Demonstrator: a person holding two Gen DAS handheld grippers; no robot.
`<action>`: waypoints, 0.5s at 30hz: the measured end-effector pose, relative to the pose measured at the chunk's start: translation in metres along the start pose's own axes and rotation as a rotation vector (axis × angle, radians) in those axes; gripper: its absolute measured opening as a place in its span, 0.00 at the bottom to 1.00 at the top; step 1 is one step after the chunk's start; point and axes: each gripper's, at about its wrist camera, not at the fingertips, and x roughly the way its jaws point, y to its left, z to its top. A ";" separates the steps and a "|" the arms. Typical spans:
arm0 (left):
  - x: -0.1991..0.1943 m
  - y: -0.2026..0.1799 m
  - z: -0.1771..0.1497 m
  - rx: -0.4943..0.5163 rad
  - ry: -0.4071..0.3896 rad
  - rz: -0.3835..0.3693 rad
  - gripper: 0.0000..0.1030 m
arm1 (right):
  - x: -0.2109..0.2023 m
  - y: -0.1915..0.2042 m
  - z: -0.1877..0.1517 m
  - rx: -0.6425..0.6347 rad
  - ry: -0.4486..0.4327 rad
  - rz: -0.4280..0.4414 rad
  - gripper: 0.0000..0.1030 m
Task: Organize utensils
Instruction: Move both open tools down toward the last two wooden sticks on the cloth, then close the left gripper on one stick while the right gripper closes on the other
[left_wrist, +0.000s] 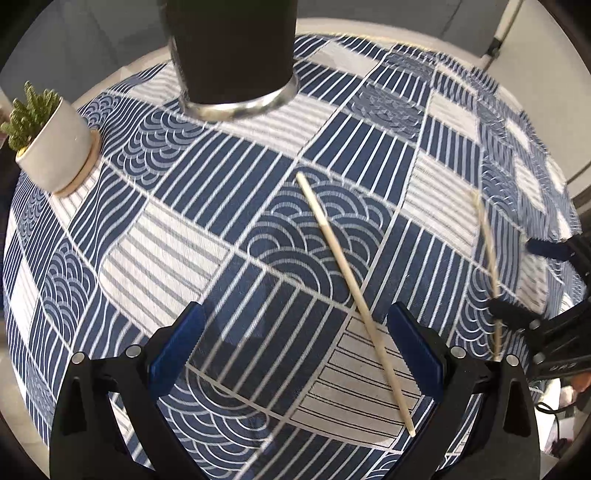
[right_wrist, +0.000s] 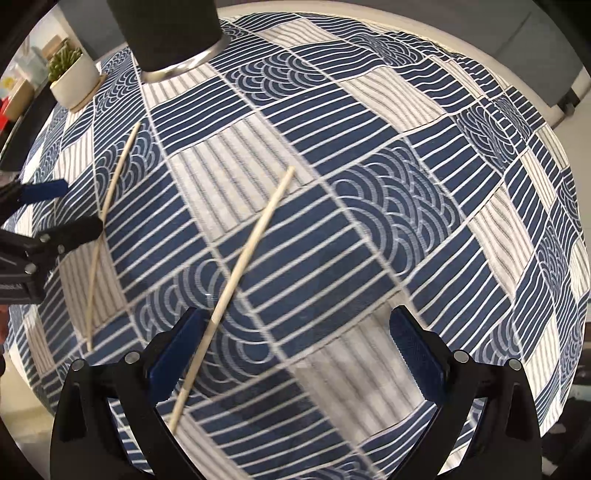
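Two chopsticks lie loose, cup at twelve o'clock. Both grippers gape empty; thin sticks could roll away.

Place: a home dining or living area, by the look of it.
Table: a round white table, its rim showing past the cloth's far edge.
Cloth: a blue-and-white patchwork tablecloth of stripes and wave scallops, covering nearly the whole top.
Decoration: a small green succulent in a white pot on a wooden saucer, near the cloth's far left edge.
Tableware: a dark cylindrical holder with a metal base ring at the far edge; two pale wooden chopsticks lying on the cloth.
Surroundings: pale walls and floor beyond the table; blurred boxes at the far left in the right wrist view.
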 end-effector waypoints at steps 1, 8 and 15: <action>0.002 -0.003 -0.001 -0.010 0.003 0.035 0.94 | 0.001 -0.004 0.001 0.004 0.009 0.001 0.93; 0.004 -0.006 0.001 -0.140 0.002 0.096 0.96 | -0.003 -0.041 0.004 -0.015 0.020 0.010 0.79; 0.002 -0.008 -0.007 -0.248 -0.039 0.129 0.94 | -0.016 -0.082 0.004 -0.046 0.007 0.019 0.21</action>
